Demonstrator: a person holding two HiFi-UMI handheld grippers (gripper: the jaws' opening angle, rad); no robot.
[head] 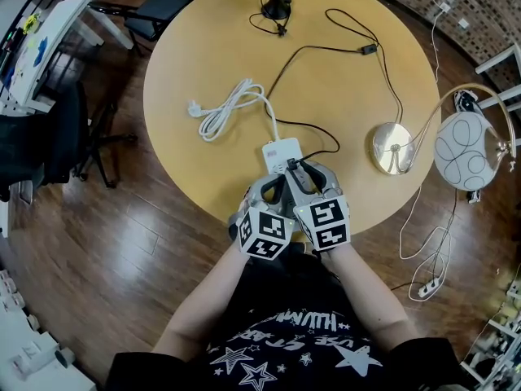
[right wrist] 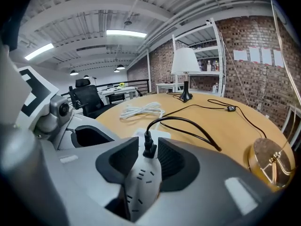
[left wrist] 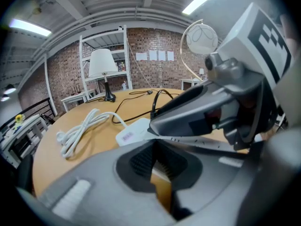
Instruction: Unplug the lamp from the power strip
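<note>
A white power strip lies near the round table's front edge. A black plug stands in it, and its black cord runs by an inline switch toward the gold lamp base. My right gripper is open, with the plug between its pads and a thin gap on the left side. In the head view the right gripper sits over the strip's near end. My left gripper is beside it, shut and empty, its tip low by the strip.
The strip's own white cable lies coiled to the left on the table. A black-footed lamp with a white shade stands at the far edge. The arc lamp's round globe hangs beyond the table's right rim. An office chair stands at the far left.
</note>
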